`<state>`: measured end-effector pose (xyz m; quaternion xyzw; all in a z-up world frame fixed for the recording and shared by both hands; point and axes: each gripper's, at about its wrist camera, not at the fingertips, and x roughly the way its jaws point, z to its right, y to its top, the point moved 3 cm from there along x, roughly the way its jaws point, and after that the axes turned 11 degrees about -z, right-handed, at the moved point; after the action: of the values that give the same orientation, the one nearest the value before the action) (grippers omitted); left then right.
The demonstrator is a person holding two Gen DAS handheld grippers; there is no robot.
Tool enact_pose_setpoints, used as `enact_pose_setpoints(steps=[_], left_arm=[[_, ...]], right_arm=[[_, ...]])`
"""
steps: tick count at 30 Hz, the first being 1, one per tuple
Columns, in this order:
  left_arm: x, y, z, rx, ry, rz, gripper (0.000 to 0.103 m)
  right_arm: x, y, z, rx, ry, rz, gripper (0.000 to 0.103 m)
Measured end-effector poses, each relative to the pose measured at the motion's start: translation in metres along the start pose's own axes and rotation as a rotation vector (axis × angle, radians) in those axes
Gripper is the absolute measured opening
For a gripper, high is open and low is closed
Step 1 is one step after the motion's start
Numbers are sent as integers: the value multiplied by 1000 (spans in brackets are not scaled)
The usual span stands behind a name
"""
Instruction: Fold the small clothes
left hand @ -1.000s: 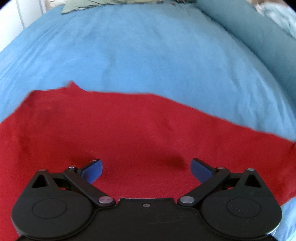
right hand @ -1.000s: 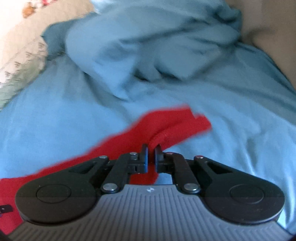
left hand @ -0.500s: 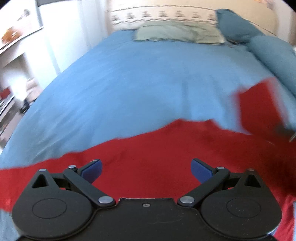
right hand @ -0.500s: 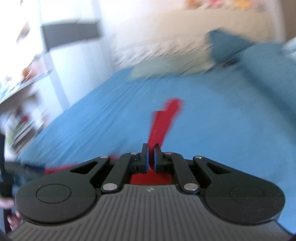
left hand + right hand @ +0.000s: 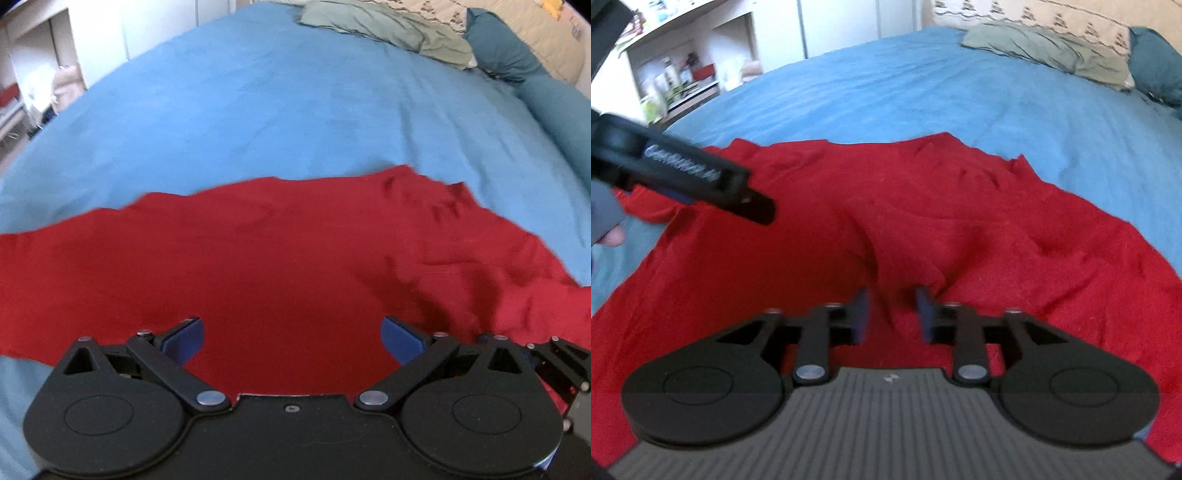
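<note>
A red knit cloth garment lies spread on the smooth blue bed sheet, flat toward the left and bunched into soft creases toward the right. The left gripper hovers over it, blue-padded fingers spread wide and released. The right gripper is partly parted, a raised fold between its fingers, gripping nothing.

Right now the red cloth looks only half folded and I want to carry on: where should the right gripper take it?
Grip the raised ridge of the red cloth straight ahead of the right gripper, coming in low from the near side. That crease stands up off the blue bedcover, so the open fingers can probably straddle it; the flat cloth around it offers no edge.
</note>
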<state>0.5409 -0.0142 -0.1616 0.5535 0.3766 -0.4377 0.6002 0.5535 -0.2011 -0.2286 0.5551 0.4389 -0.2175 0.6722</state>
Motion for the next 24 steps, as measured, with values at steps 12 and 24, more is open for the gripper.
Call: enact_pose_setpoints(steps=[12, 24], left_arm=[[29, 3, 74, -49, -251, -110, 86], [44, 21, 74, -187, -272, -74, 4]], right_arm=[[-77, -55, 59, 163, -150, -50, 86], [-82, -95, 105, 403, -310, -138, 88]])
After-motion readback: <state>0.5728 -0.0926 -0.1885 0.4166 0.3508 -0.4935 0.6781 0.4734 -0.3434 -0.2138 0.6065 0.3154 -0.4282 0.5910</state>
